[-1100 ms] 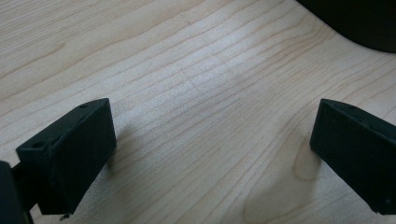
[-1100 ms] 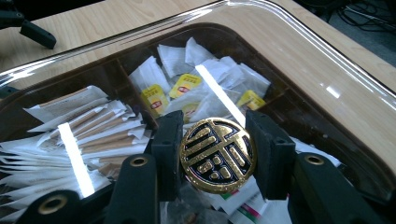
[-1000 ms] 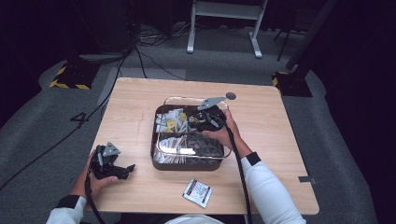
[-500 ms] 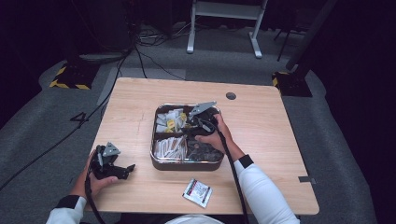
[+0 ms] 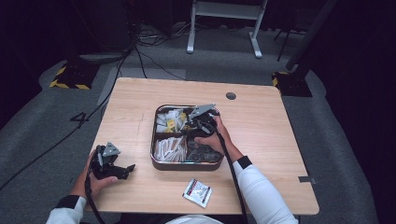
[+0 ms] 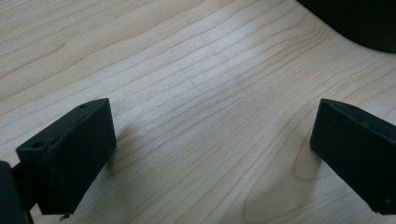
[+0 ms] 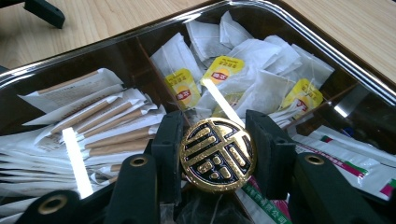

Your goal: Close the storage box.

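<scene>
Right tool (image 7: pixel 217 154) clamped on round gold knob (image 7: pixel 217 155) of clear lid (image 7: pixel 299 35), lid sitting over tin box (image 5: pixel 159 163) mid-bench. Under lid: tea bags (image 7: pixel 243 70) in far compartment, paper sachets (image 7: pixel 93 126) on the left. Left tool (image 5: pixel 116 169) rests on bench (image 5: pixel 280 140) near-left, well apart from box, jaws wide open, nothing between. Small packet (image 5: pixel 196 192) lies near edge, just in front of box.
</scene>
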The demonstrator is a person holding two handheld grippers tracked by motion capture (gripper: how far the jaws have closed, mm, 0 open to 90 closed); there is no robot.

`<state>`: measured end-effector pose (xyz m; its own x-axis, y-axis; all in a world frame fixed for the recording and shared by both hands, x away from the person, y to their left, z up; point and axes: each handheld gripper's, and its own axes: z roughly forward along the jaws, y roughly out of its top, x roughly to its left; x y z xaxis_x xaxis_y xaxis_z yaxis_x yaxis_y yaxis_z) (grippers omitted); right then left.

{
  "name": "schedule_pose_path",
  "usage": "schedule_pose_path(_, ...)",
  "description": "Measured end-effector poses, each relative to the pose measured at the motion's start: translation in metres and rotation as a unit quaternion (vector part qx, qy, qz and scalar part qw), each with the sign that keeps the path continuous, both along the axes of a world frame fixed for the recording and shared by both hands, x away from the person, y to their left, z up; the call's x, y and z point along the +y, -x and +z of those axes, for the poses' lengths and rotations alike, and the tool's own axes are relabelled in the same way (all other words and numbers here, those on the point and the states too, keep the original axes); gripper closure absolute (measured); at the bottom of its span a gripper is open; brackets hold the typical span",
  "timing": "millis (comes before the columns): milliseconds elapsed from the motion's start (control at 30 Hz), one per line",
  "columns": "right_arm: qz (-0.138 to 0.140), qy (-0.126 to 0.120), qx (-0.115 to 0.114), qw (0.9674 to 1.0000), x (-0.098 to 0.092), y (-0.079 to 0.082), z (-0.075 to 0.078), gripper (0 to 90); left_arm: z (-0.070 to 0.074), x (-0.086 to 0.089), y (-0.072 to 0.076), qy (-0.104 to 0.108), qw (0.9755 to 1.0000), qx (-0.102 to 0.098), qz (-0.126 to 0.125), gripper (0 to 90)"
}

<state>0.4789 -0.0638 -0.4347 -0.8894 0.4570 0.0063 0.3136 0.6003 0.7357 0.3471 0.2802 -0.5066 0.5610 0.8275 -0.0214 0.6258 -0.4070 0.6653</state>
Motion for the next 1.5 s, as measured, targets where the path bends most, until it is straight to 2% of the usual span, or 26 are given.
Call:
schedule_pose_path(267,0.007,-0.009,0.01,0.9999,-0.001,0.0,-0.003,59.4,0.0,0.0,0.0,-0.001,1.0,0.0,0.0,0.5)
schedule_pose_path(900,0.027,-0.008,-0.002,0.9996,-0.002,-0.003,0.001,59.3,0.0,0.0,0.0,-0.001,1.0,0.0,-0.001,0.5)
schedule_pose_path(1100,0.025,0.007,-0.032,0.9992,0.0,0.001,0.006,59.3,0.0,0.0,0.0,0.0,1.0,0.0,-0.001,0.5)
schedule_pose_path(1267,0.02,-0.005,-0.011,0.9997,-0.002,-0.006,-0.004,59.3,0.0,0.0,0.0,-0.001,1.0,0.0,0.0,0.5)
schedule_pose_path(1500,0.02,-0.008,-0.012,0.9997,-0.002,-0.003,-0.005,59.3,0.0,0.0,0.0,-0.001,1.0,0.0,-0.001,0.5)
